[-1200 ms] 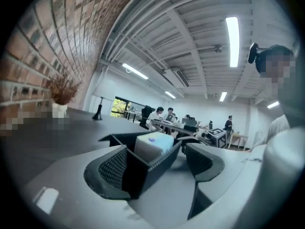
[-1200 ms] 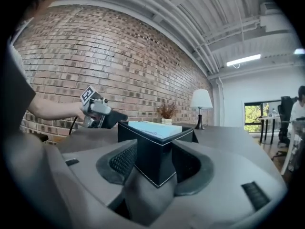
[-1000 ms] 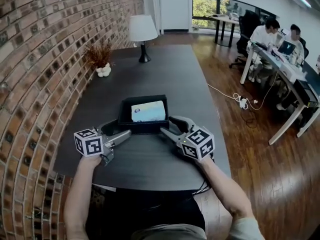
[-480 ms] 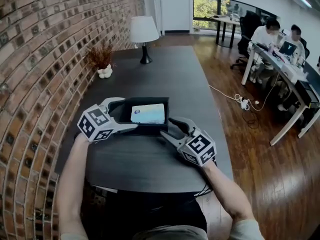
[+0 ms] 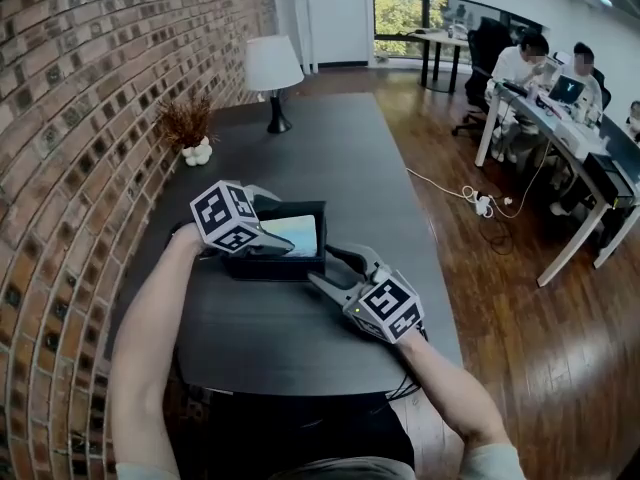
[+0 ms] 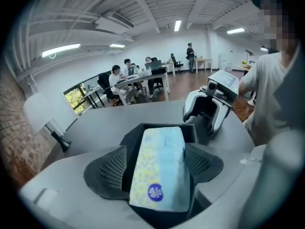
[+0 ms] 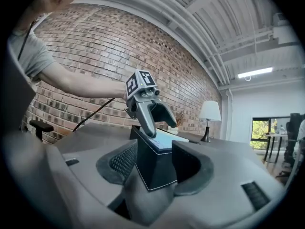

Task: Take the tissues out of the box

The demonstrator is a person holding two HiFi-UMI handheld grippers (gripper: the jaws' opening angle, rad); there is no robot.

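Tissues (image 6: 162,147) within closing left gripper (image 6: 158,165)

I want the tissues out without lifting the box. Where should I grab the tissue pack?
Pinch the tissue pack across its two long sides, coming straight down from above: it lies flat in the open black box, whose walls block a sideways approach. The left tongs, closing, straddle it.

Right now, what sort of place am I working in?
Most likely an open-plan office: people sit at a long white desk with a laptop, an office chair stands near the window, and a lamp sits on the dark table beside a brick wall.
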